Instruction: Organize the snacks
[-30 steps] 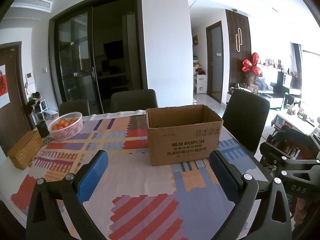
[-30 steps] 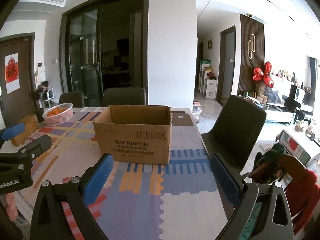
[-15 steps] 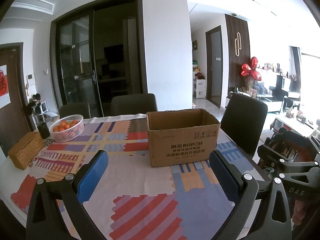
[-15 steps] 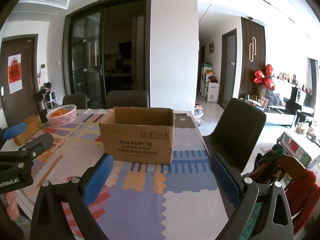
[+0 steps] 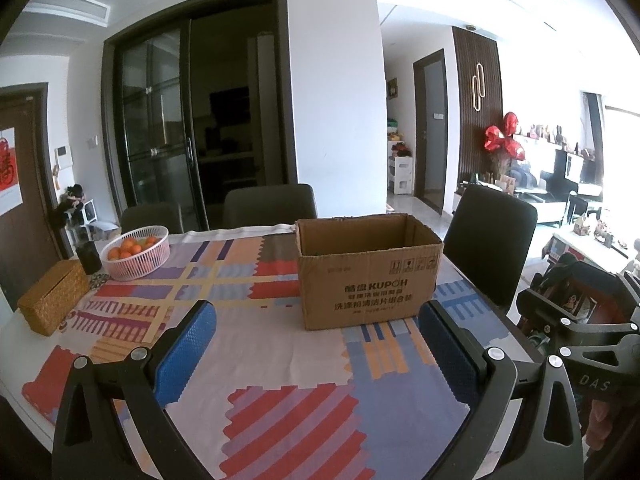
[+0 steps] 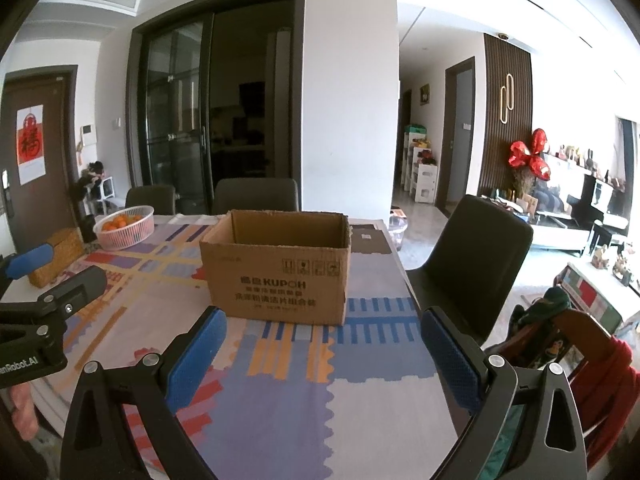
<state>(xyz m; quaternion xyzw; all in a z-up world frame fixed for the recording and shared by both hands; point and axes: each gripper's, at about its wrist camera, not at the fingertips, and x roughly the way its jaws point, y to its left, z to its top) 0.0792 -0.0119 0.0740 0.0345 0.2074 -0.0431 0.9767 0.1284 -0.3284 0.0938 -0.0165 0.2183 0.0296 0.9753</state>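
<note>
An open brown cardboard box (image 5: 368, 276) printed KUPOH stands on the patterned tablecloth (image 5: 280, 380); it also shows in the right wrist view (image 6: 280, 276). Its inside is hidden from here. My left gripper (image 5: 316, 344) is open and empty, held above the table short of the box. My right gripper (image 6: 320, 348) is open and empty, also short of the box. The left gripper shows at the left edge of the right wrist view (image 6: 36, 308). No loose snacks are in view.
A white basket of oranges (image 5: 136, 252), a dark cup (image 5: 89, 257) and a woven tissue box (image 5: 54, 296) sit at the table's far left. Dark chairs (image 5: 490, 248) stand around the table. A bag with red cloth (image 6: 580, 352) is at the right.
Both grippers have tilted up and drawn back slightly, so the box sits lower in both views. Both stay open and empty.
</note>
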